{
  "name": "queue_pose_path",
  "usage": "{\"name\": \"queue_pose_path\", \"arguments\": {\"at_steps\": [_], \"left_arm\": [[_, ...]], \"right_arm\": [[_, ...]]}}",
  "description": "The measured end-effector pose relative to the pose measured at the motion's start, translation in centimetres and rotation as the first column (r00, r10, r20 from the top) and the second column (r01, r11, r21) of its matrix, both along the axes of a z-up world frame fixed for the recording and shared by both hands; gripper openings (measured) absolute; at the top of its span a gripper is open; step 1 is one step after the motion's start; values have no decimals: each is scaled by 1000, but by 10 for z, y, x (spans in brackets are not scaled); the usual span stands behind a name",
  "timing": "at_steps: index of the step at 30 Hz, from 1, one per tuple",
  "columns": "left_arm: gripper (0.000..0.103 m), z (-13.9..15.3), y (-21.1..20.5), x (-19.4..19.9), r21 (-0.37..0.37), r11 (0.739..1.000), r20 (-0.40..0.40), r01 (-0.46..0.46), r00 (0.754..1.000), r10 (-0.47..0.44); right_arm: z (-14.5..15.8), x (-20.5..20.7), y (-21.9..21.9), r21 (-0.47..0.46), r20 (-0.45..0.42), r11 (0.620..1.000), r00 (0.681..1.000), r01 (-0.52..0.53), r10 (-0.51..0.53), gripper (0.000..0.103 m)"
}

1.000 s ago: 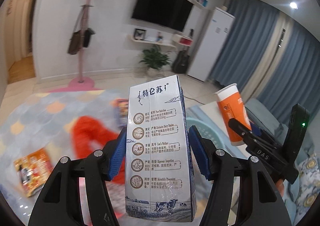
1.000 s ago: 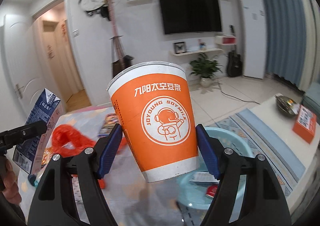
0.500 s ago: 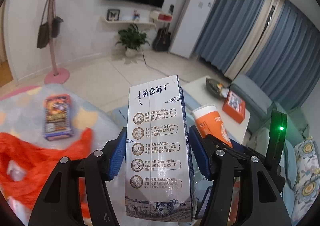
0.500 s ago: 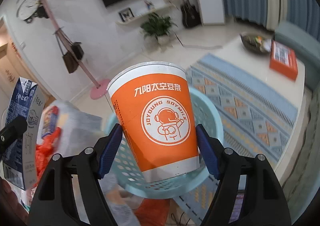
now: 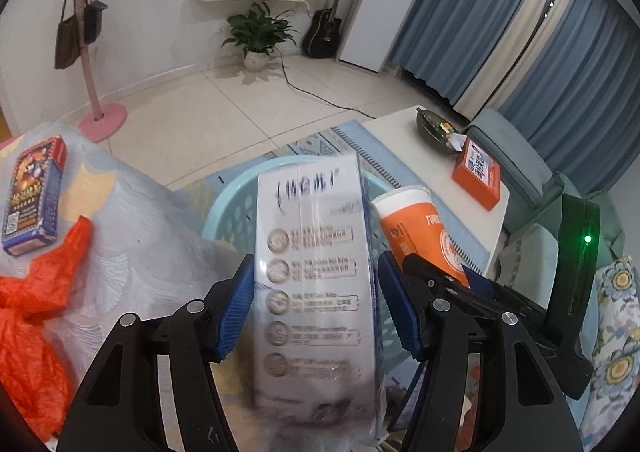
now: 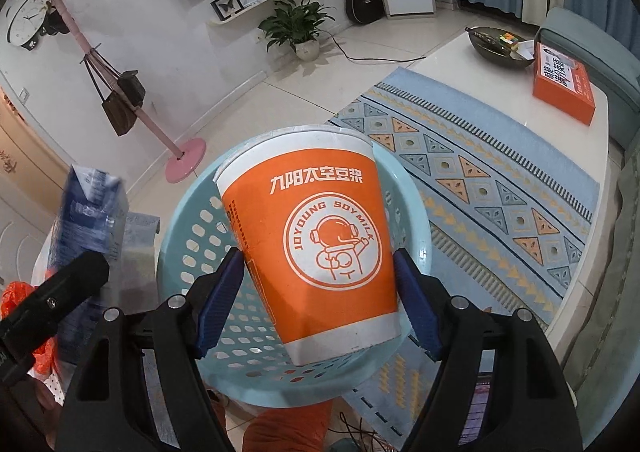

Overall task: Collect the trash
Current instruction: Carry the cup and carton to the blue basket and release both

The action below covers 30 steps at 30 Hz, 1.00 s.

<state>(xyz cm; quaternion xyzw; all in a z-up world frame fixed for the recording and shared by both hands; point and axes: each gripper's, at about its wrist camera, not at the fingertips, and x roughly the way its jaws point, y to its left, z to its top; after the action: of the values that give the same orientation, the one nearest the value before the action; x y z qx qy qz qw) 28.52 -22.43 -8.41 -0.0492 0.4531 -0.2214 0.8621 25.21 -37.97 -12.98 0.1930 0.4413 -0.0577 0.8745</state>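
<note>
The left tongs point(image 5: 316, 312) grip a white-and-blue milk carton point(image 5: 316, 284); the right tongs point(image 6: 316, 300) clamp an orange paper soymilk cup point(image 6: 316, 236). Both hang above the pale-blue perforated plastic basket point(image 6: 192, 219).

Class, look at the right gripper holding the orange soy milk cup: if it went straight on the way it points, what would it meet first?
Probably the light blue basket: the right gripper, shut on the orange cup, points into its open mouth. Depth is unclear.
</note>
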Motion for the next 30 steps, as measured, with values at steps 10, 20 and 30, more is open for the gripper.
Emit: {"name": "queue_pose_path", "arguments": {"at_steps": [10,20,30], "left_arm": [[71,15,16,-18,-15,1000,35,-16,999,16],[71,36,56,-55,-71,996,86,-60,994,66],[71,68,114,-106,-99,987,165,-124,976,139]], "right_arm": [[4,-3,-1,49,8,999,1000,3,-3,73],[34,-18,40,-20,62,997,995,-78,79,73],[79,-39,115,-93,144,975,966,-204,216,73]]}}
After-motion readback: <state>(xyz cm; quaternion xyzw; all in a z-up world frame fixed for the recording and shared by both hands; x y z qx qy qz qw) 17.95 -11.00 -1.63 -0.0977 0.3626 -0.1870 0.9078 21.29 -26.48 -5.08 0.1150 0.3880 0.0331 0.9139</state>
